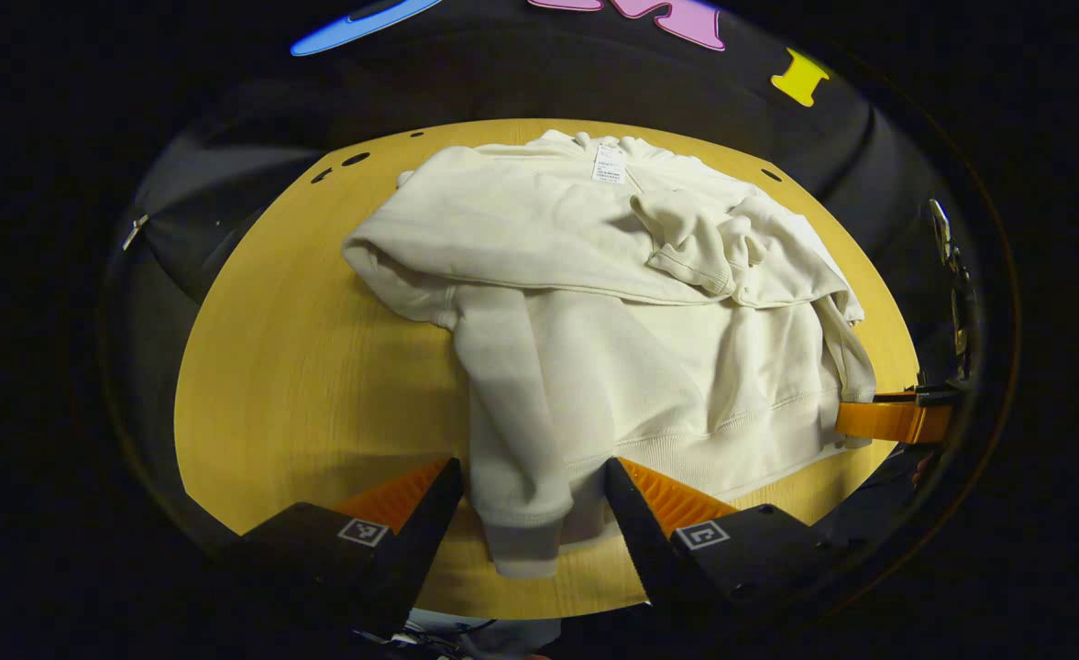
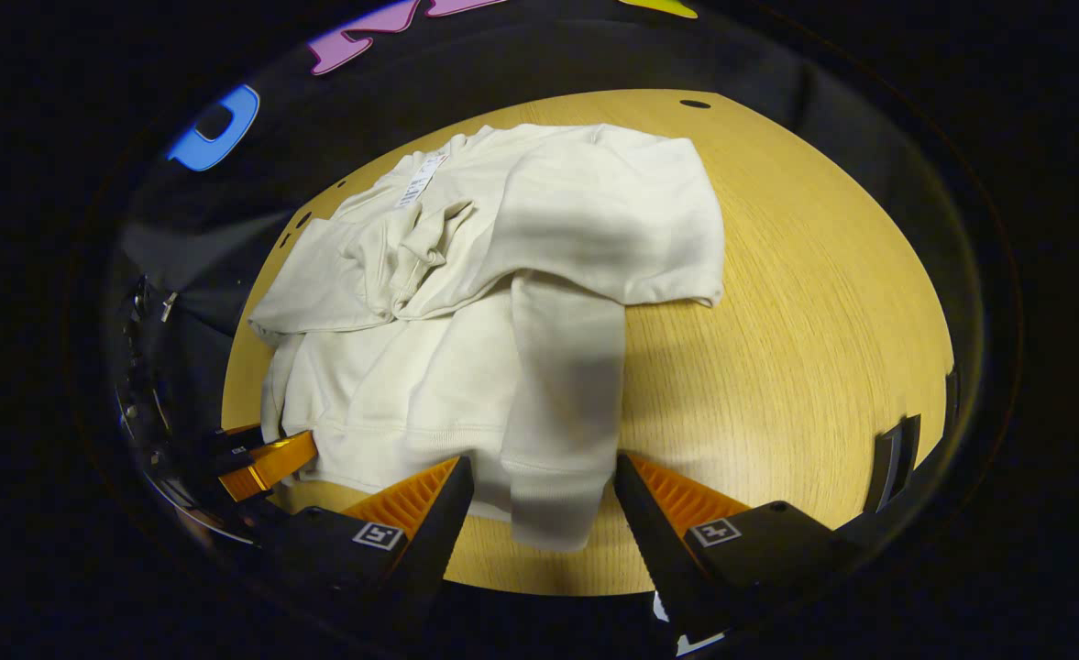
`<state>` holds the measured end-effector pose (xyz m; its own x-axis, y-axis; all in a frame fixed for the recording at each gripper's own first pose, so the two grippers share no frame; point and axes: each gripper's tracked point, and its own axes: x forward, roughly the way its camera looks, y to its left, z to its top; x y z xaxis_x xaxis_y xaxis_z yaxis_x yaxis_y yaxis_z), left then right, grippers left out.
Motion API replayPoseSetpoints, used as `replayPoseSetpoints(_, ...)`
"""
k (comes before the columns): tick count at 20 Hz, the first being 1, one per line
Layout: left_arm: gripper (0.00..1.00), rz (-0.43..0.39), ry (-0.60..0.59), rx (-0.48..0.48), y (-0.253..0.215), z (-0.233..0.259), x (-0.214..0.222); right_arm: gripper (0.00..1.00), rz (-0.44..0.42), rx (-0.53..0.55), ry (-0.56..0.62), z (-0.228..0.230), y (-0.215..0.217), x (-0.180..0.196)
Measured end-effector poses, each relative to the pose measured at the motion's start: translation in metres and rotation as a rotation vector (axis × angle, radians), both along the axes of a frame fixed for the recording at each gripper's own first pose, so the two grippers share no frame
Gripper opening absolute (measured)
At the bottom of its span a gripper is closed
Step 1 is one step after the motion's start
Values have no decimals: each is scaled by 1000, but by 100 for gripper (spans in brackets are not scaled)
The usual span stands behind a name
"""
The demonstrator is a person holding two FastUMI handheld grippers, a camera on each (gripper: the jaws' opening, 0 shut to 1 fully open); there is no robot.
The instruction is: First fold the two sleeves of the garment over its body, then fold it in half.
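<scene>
Table: sleeve between open left gripper fingers.

A light wooden table with a visible grain (small dark holes near its far edge) stands before the black cloth wall — lit from above.

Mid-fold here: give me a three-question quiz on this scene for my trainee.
1. True or false: the left tongs are shut on the sleeve cuff.
2. The garment lies on: A) a wooden table; B) a floor; C) a basket.
3. Fill in: the white label sits by the garment's ____.
Key: 1 false, open with the cuff between the fingers; 2 A; 3 collar.
</scene>
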<state>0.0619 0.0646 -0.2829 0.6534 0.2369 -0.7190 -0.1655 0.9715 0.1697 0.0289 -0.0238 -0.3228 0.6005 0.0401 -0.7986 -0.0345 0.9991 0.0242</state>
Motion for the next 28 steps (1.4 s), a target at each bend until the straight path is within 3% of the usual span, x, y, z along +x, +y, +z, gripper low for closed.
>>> replayPoseSetpoints(3, 100, 22, 13, 5, 1, -1, -1, 95, 17, -73, 17, -4, -1, 4)
replayPoseSetpoints(6, 99, 4, 7, 6, -3, -3, 3, 93, 48, -218, -32, -9, -1, 6)
replayPoseSetpoints(8, 84, -69, 9, 15, -10, -3, 8, 91, 109, -215, -96, -9, 12, 8)
replayPoseSetpoints(9, 67, -86, -16, 5, -13, -1, 14, 70, 134, -191, -129, -9, 15, 9)
replayPoseSetpoints(10, 49, -86, -35, -5, -15, -2, 16, 69, 129, -181, -130, -9, 15, 7)
replayPoseSetpoints(11, 31, -78, -52, -26, -18, -2, 16, 53, 138, -128, -96, -12, 22, 3)
replayPoseSetpoints(12, 23, -76, -51, -38, -18, -2, 16, 24, 109, -77, -93, -11, 22, 5)
replayPoseSetpoints(13, 18, -71, -25, -65, -19, -3, 13, 20, 85, -15, -57, -14, 22, 1)
replayPoseSetpoints(16, 12, -55, 17, -190, -22, 1, 11, 16, 76, 41, 3, -8, 19, -4)
replayPoseSetpoints(18, 11, -78, 25, -204, -20, 7, 11, 16, 141, 8, 21, 1, 24, -5)
replayPoseSetpoints(21, 11, -95, 46, -215, -24, 15, 11, 16, 163, 14, 10, 22, 27, -1)
replayPoseSetpoints(28, 11, -110, -26, -299, -37, 85, 29, 16, 99, 140, -23, 76, 36, 7)
